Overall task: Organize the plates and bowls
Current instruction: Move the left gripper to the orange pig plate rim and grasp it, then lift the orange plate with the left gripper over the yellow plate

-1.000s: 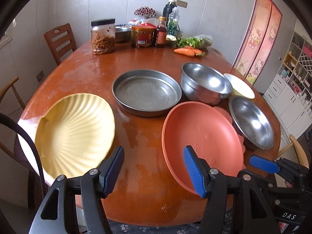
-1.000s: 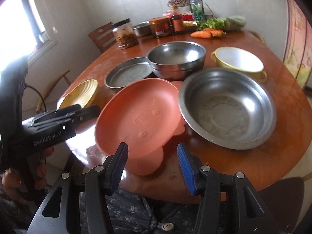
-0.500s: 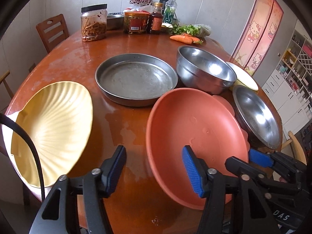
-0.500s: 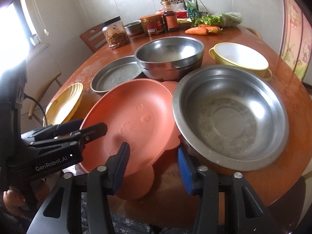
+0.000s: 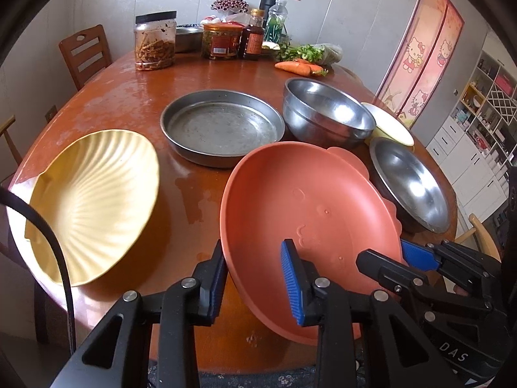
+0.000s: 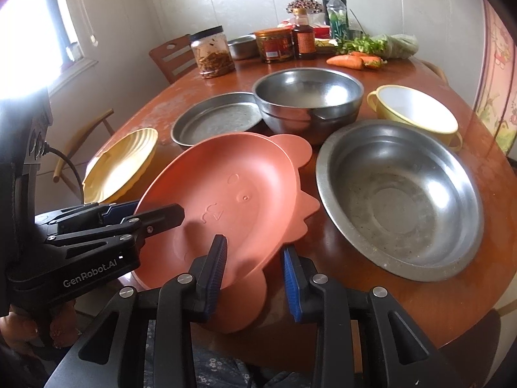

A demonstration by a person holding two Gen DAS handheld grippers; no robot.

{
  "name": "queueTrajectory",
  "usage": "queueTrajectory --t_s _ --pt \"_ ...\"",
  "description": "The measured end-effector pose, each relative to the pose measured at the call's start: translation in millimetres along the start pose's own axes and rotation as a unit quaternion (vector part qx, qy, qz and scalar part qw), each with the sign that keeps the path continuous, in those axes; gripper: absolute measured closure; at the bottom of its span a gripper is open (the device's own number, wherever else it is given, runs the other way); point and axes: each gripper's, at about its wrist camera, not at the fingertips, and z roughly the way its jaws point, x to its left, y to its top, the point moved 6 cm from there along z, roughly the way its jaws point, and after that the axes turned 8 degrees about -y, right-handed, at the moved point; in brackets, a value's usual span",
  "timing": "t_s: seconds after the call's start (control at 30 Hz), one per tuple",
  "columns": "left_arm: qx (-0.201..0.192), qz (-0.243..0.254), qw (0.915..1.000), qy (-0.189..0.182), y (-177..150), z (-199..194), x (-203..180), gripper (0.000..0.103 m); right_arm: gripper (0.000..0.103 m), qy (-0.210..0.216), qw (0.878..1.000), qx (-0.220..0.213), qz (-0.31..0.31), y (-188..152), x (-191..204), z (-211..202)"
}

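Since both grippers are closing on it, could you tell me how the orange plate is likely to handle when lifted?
The orange plate looks like matte plastic, so probably light and stiff. It already sits tilted, so it may swing if one side slips. Its smooth rim could slide between the left gripper pads.

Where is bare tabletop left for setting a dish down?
Bare patches: between the jar and the flat steel pan, and between the yellow shell plate and the orange plate. The bowls at right are packed together.
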Motion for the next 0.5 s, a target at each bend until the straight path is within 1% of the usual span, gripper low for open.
queueTrajectory --t_s 0.17,0.3,0.5 --pt "-0.012 -0.015 0.9998 -0.004 0.5 -16.8 5.1 0.070 0.069 0.008 1.000 -0.006 -0.008 3.9 8.8 -6.1" --pt "-0.028 -0.027 0.9992 0.006 1.7 -33.7 15.5 0.070 0.069 0.017 1.000 -0.011 -0.021 8.5 22.0 -9.9" --pt "-0.059 -0.051 0.9967 0.024 4.2 -62.9 36.0 0.070 0.068 0.037 0.997 -0.026 -0.055 23.6 54.5 -16.2"
